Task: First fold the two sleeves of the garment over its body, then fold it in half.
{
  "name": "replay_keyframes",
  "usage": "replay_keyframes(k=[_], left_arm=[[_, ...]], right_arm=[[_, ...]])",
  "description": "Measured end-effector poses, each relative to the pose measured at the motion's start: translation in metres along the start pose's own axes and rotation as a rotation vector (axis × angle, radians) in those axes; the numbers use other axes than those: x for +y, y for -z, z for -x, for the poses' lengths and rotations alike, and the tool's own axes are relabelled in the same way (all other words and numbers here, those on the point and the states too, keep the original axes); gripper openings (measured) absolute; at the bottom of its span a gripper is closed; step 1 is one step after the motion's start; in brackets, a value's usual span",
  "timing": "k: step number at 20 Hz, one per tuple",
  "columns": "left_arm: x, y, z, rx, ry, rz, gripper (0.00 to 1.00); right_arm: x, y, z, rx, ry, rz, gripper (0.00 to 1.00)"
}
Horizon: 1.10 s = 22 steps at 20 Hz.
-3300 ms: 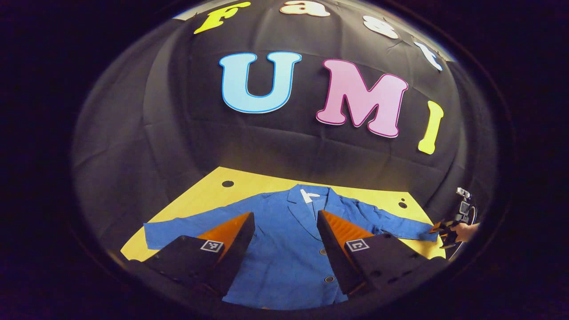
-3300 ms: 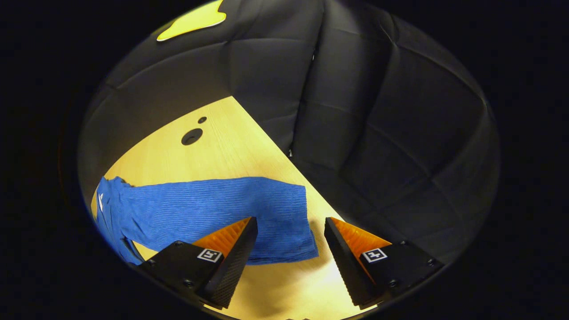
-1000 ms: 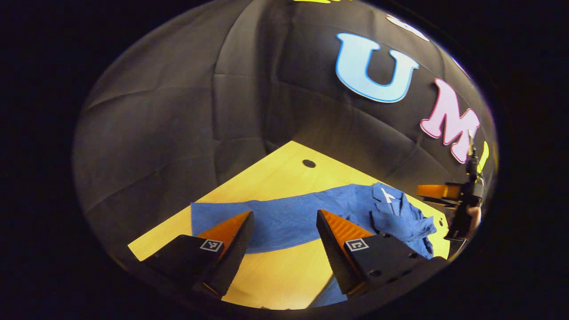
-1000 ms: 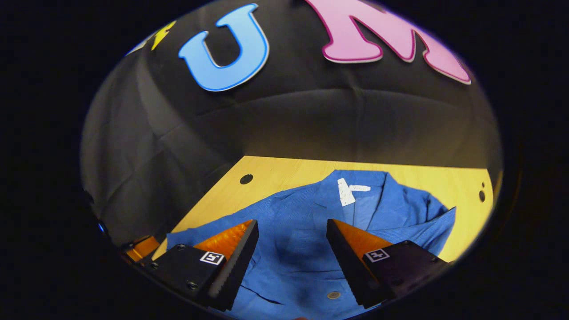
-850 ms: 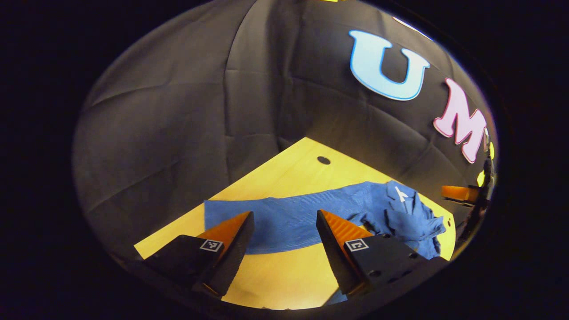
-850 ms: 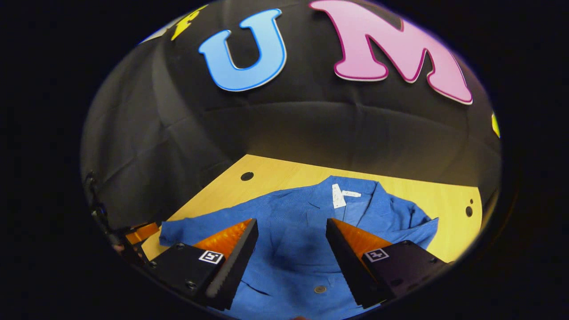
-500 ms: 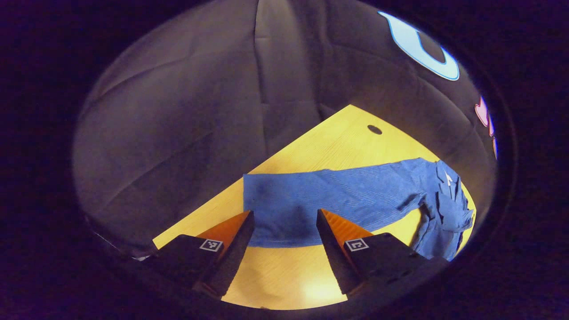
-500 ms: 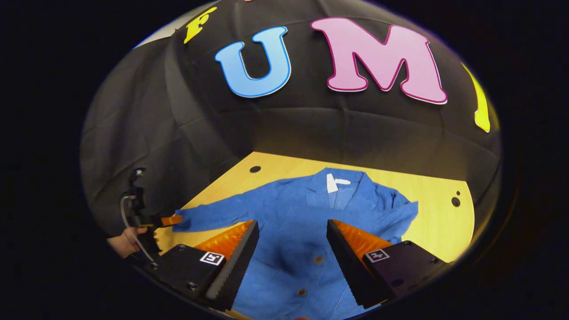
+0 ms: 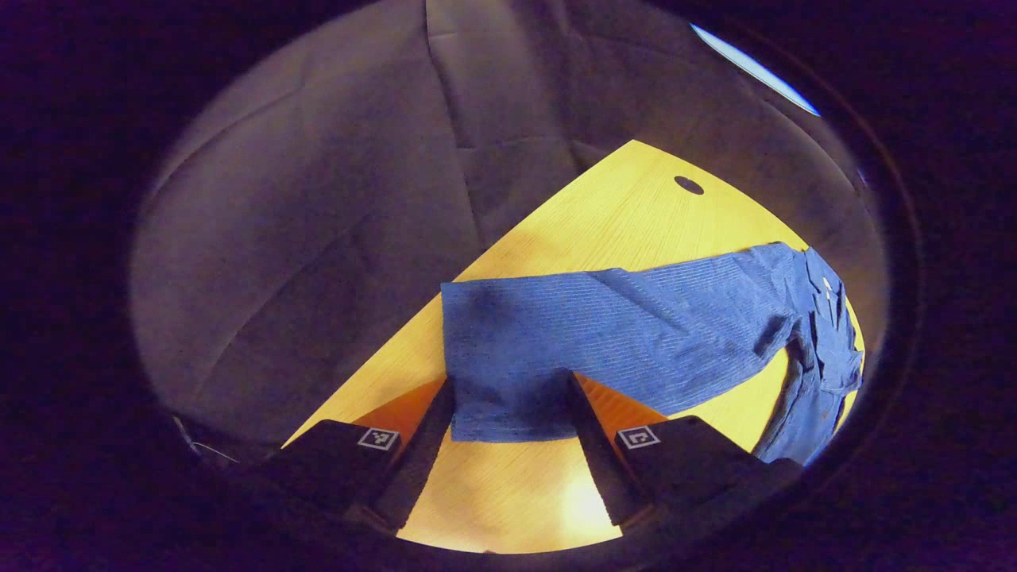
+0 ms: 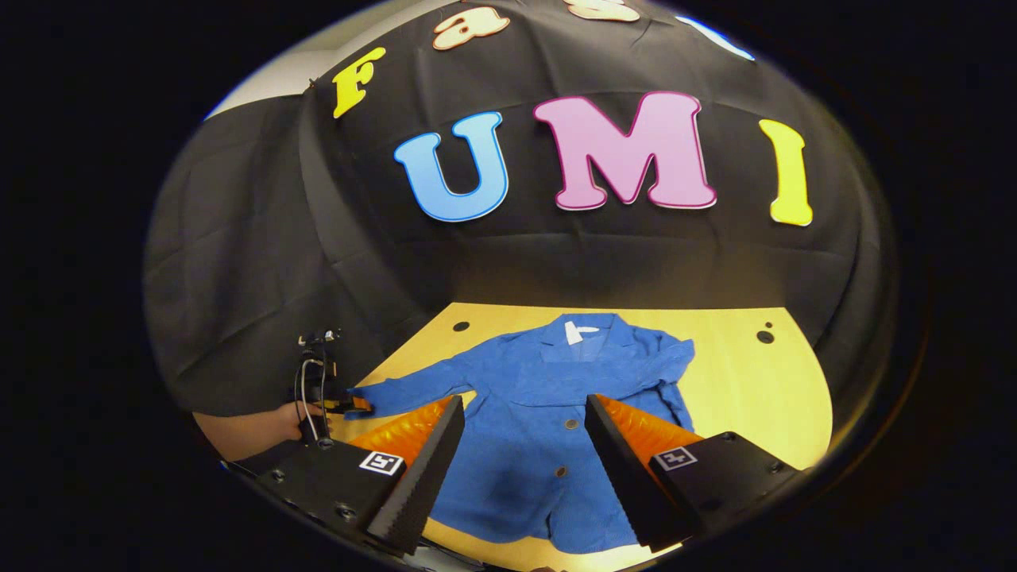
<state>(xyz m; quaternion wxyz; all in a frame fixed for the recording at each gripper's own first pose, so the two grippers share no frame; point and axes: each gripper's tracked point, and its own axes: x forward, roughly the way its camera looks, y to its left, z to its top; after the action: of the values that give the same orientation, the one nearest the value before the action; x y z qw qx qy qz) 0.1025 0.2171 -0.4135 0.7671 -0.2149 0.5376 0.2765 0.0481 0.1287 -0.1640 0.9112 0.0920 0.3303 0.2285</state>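
My left gripper [image 9: 508, 405] straddles the sleeve [image 9: 556, 349] cuff, jaws wide (not pinching); right gripper [image 10: 520, 433] gapes, empty, over the jacket [image 10: 548, 413].

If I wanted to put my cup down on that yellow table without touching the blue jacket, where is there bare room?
The widest bare patch of the table lies right of the jacket, near the two small holes. A narrower strip runs behind the collar along the wall. It is crowded around the outstretched sleeve, where the left gripper works.
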Motion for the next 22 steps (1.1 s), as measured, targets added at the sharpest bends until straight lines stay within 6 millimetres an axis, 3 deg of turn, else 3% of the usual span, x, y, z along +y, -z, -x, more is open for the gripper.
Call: replay_keyframes(k=[1, 4, 6, 8, 11, 14, 17, 19, 22], left_arm=[[-0.003, -0.004, 0.001, 0.007, 0.013, -0.02, 0.82], [-0.012, -0.016, -0.009, -0.017, 0.054, -0.082, 0.27], [-0.019, -0.022, -0.007, -0.029, 0.072, -0.113, 0.1], [-0.028, -0.022, -0.004, -0.033, 0.114, -0.111, 0.01], [-0.053, -0.025, 0.006, -0.06, 0.167, -0.11, 0.0], [-0.119, -0.038, 0.039, -0.141, 0.304, -0.142, 0.0], [-0.215, -0.047, 0.087, -0.183, 0.478, -0.197, 0.0], [-0.271, -0.037, 0.125, -0.198, 0.586, -0.263, 0.01], [-0.352, -0.011, 0.163, -0.188, 0.762, -0.372, 0.0]], right_arm=[[-0.005, 0.002, 0.007, 0.0, 0.01, -0.004, 0.97], [-0.028, 0.012, 0.02, 0.013, 0.062, -0.022, 0.98], [-0.047, 0.019, 0.024, 0.02, 0.108, -0.035, 0.98], [-0.067, 0.022, 0.026, 0.013, 0.145, -0.047, 0.98], [-0.093, 0.026, 0.032, 0.013, 0.193, -0.051, 0.97], [-0.113, 0.023, 0.031, -0.008, 0.232, -0.066, 0.97], [-0.123, 0.029, 0.028, 0.0, 0.242, -0.062, 0.97], [-0.134, 0.032, 0.03, 0.005, 0.252, -0.063, 0.98], [-0.159, 0.038, 0.034, 0.012, 0.302, -0.039, 0.97]])
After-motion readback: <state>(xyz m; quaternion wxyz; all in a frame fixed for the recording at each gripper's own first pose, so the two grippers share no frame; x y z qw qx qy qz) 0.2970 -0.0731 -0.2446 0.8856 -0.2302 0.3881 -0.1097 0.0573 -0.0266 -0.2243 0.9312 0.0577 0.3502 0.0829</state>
